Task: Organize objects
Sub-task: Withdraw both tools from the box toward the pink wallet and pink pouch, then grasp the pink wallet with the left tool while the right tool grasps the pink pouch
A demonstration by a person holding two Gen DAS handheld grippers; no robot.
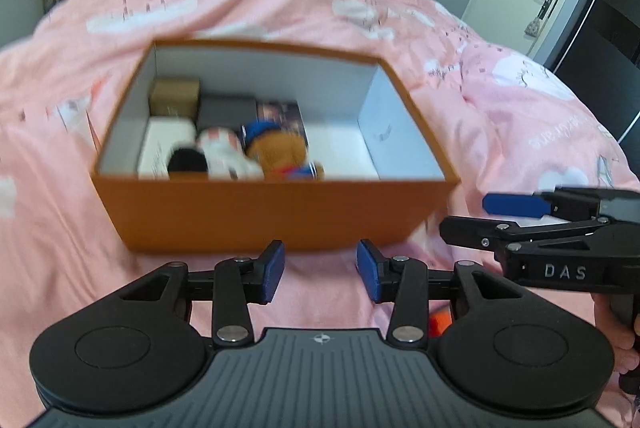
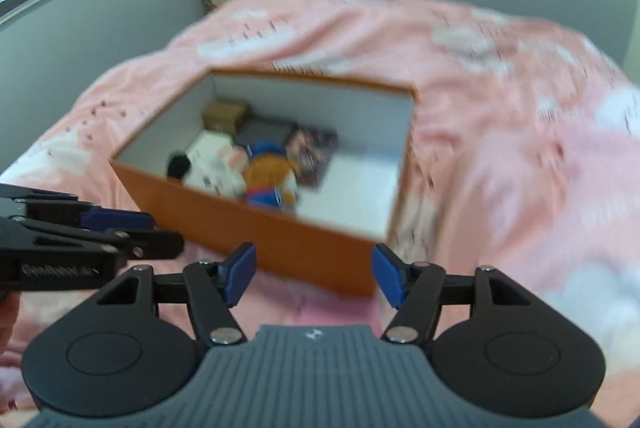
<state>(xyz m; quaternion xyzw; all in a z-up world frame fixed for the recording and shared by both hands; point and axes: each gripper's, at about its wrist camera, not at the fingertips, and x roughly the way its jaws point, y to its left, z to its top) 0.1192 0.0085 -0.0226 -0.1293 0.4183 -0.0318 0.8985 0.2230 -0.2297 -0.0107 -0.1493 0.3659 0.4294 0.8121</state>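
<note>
At the bottom of the left wrist view the left claw (image 1: 321, 271) stood spread, its blue pads empty over the pink bed cover (image 1: 500, 108). The right claw (image 2: 312, 275) likewise stood spread with nothing between its pads. Just beyond both, in the middle of each frame, sat the open orange cardboard box with white inner walls (image 1: 260, 212). Inside, toward its left half, lay a brown plush toy with a blue cap (image 1: 280, 148), touching a white plush toy with a black patch (image 1: 216, 156). Farther back lay a dark printed flat box (image 1: 280, 112), a grey flat box (image 1: 228, 110) and a small tan carton (image 1: 175, 96) in the far left corner. The box's right part was bare white floor.
</note>
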